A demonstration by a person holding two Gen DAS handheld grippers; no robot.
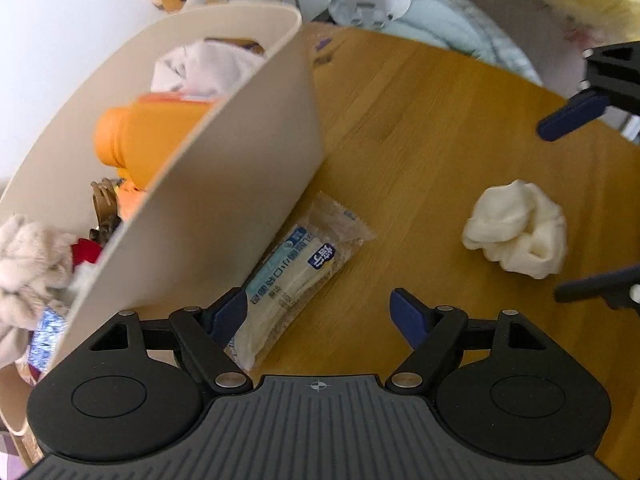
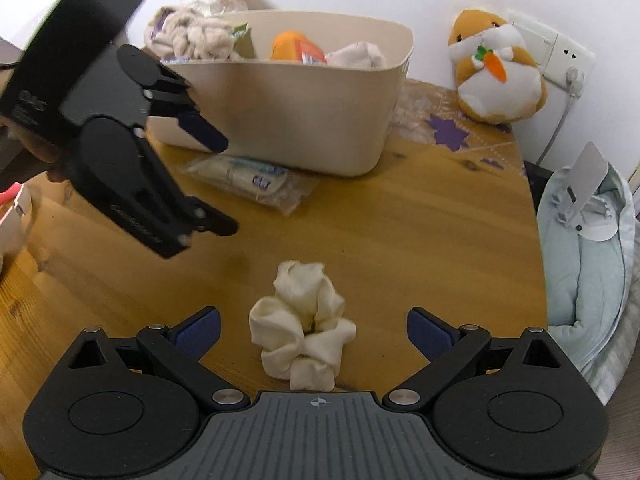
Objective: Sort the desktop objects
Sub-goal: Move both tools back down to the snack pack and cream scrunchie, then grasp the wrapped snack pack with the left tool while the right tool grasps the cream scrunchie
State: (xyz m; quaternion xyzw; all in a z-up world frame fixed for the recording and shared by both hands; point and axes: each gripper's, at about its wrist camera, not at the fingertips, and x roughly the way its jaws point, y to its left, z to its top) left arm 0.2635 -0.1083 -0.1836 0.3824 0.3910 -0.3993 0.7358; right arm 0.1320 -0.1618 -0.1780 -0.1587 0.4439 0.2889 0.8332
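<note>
A clear packet with a blue and white label (image 1: pixel 294 276) (image 2: pixel 250 178) lies on the wooden table against the foot of the beige bin (image 1: pixel 224 184) (image 2: pixel 288 120). My left gripper (image 1: pixel 320 312) (image 2: pixel 218 184) hovers open just above and in front of the packet, nothing between its fingers. A crumpled cream cloth (image 2: pixel 302 326) (image 1: pixel 518 228) lies on the table between the open fingers of my right gripper (image 2: pixel 314 330), not pinched. In the left wrist view the right gripper (image 1: pixel 560 208) shows at the right edge.
The bin holds an orange bottle (image 1: pixel 140 136), a white cloth (image 1: pixel 200 68), a fluffy beige item (image 1: pixel 28 264) and other things. A hamster plush with a carrot (image 2: pixel 496 68) sits by the wall. A pale blue cushion (image 2: pixel 584 264) lies beyond the table's right edge.
</note>
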